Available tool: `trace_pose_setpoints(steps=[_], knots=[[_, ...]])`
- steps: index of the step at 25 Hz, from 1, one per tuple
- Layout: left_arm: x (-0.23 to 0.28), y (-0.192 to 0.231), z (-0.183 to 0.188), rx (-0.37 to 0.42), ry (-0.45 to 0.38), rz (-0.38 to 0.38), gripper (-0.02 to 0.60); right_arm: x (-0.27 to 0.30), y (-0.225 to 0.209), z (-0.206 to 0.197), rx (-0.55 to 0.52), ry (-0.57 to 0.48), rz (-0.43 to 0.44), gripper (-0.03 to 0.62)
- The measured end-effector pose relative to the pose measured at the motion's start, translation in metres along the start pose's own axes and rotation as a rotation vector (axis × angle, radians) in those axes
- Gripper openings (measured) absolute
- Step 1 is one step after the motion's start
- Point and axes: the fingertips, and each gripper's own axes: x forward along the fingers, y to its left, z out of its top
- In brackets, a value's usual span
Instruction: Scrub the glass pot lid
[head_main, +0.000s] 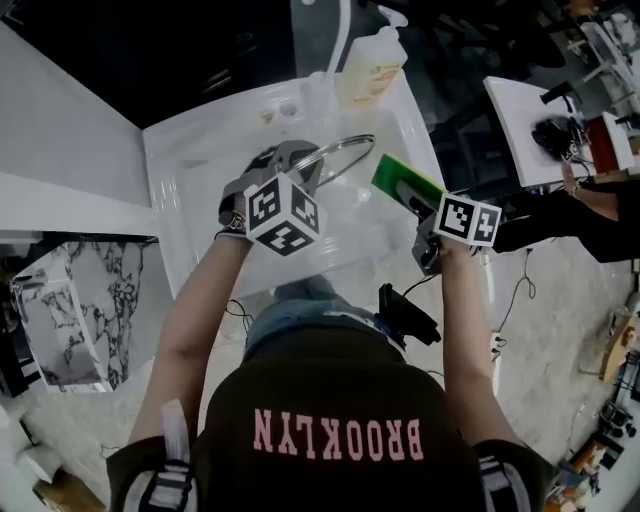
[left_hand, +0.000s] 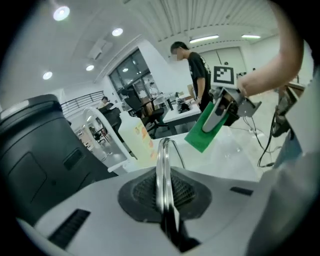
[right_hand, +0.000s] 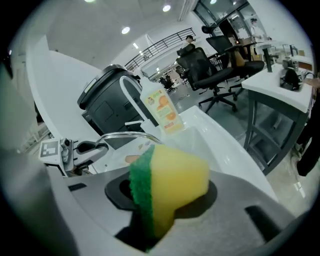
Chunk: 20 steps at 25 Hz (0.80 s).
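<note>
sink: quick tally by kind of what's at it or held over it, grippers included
glass pot lid: 1
sponge: 1
soap bottle: 1
faucet: 1
grippers: 2, the left gripper shut on the lid's rim and the right gripper shut on the sponge
total: 6

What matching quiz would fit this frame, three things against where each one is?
Things:
1. lid
2. sponge
3. bottle

Places:
A. at the sink's back rim
B. in the right claw
C. in the left claw

Pairs: 1-C, 2-B, 3-A
</note>
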Motion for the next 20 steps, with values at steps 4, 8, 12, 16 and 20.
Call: trace_pose_setpoints(steps=[4,8,12,16,20], knots=[[0.02,-0.01,0.009,0.157,0.0,-0.013,0.017,-0.016,-0.018,0.001,0.03,-0.03,-0.036,0.13],[0.038,-0.021,0.018,0.336,-0.025,-0.031,0.017,-0.026,-0.031,0.002,0.053,-0.048,-0.06,0.13],[0.055,-0.04,0.022,0.551,-0.076,-0.05,0.017,-0.032,-0.039,0.003,0.07,-0.057,-0.076,0.13],[0.067,-0.059,0.014,0.689,-0.122,-0.083,0.017,-0.037,-0.046,0.005,0.068,-0.058,-0.093,0.13],[0.068,-0.071,0.006,0.733,-0.146,-0.105,0.018,-0.04,-0.05,0.007,0.064,-0.059,-0.094,0.13]])
